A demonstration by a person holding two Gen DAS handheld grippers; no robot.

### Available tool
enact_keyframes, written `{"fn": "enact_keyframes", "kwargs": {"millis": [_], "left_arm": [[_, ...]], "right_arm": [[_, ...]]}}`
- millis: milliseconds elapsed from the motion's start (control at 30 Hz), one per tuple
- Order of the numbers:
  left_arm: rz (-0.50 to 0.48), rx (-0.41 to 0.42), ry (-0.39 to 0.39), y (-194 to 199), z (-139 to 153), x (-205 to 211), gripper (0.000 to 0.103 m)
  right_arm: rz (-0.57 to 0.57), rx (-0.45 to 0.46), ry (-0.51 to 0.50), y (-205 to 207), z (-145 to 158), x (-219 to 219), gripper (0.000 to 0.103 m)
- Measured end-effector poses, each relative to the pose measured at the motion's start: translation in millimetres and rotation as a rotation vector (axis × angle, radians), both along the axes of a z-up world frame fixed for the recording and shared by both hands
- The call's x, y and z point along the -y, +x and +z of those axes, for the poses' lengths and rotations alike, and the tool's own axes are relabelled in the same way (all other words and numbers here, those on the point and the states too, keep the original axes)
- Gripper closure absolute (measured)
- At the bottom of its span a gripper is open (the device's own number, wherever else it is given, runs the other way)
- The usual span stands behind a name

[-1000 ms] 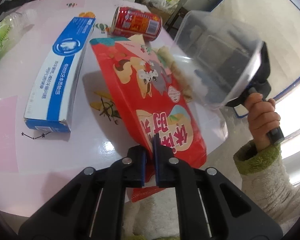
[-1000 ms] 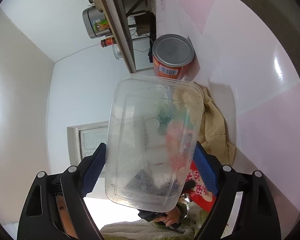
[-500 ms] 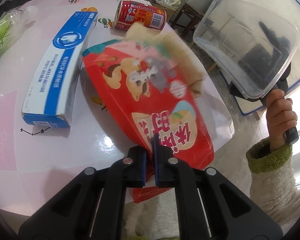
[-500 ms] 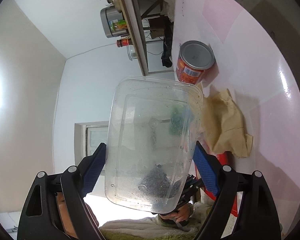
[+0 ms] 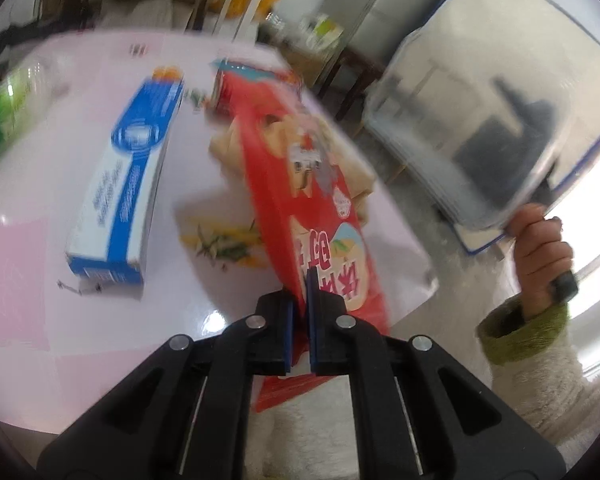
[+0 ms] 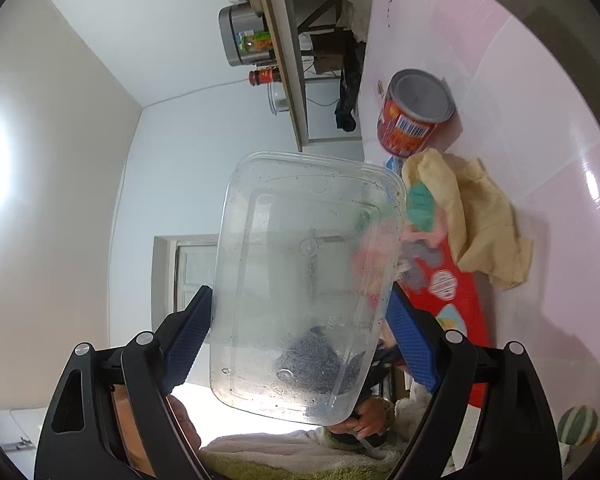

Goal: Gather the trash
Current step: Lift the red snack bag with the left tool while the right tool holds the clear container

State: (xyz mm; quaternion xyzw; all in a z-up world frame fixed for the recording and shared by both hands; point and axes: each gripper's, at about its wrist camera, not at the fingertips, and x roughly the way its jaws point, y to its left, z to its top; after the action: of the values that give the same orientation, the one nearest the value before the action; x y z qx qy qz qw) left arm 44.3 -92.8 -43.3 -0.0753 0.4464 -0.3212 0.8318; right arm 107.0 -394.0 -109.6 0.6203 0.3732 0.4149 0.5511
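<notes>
Here we carry two pieces of trash at once over the pink-and-white table (image 5: 80, 288). Our left gripper (image 5: 300, 292) is pinched tight on the lower edge of a red snack bag (image 5: 308, 200), whose far end is lifted clear of the tabletop and tilted. Our right gripper (image 6: 300, 344) stands spread wide, its blue pads pressed against the two long sides of a clear plastic container (image 6: 304, 280), held up off the table edge.

To do this step well, we judge the bag should be lifted fully before it travels, since a crumpled tan paper napkin (image 6: 480, 220) lies just beside and partly under it and could be dragged along. The thin film may slip from so narrow a bite, so a steady, unhurried carry seems wise. The container's walls flex, and we would keep the squeeze light and the tub level.

Left on the table are a long blue-and-white box (image 5: 128, 184), a red drinks can (image 6: 416, 116) on its side, and, at the far left edge, a green-labelled bottle (image 5: 4, 120), blurred.

As for writing, the bag shows large red Chinese characters on a pale panel, too smeared to read, plus cartoon animals. The container's base is embossed "750". The can carries a barcode; the box's print is unreadable.
</notes>
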Motion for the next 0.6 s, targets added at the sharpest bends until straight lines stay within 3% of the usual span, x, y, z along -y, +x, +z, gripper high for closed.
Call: {"fn": "enact_keyframes", "kwargs": {"millis": [133,433,600], "left_arm": [[-0.001,0.091,-0.030,-13.0,22.8,-9.5,0.099],[0.059,0.132,-0.056,-21.6,43.3,-45.5,0.099],[0.098,0.153,-0.111,-27.0,56.7,-71.3,0.099]], "right_arm": [[0.005,0.006,0.004,-0.8,2.5,-3.9,0.020],[0.008,0.028,-0.008,-4.1,14.7,-13.8,0.020],[0.006,0.035,-0.007,-7.4,21.1,-18.5,0.020]]}}
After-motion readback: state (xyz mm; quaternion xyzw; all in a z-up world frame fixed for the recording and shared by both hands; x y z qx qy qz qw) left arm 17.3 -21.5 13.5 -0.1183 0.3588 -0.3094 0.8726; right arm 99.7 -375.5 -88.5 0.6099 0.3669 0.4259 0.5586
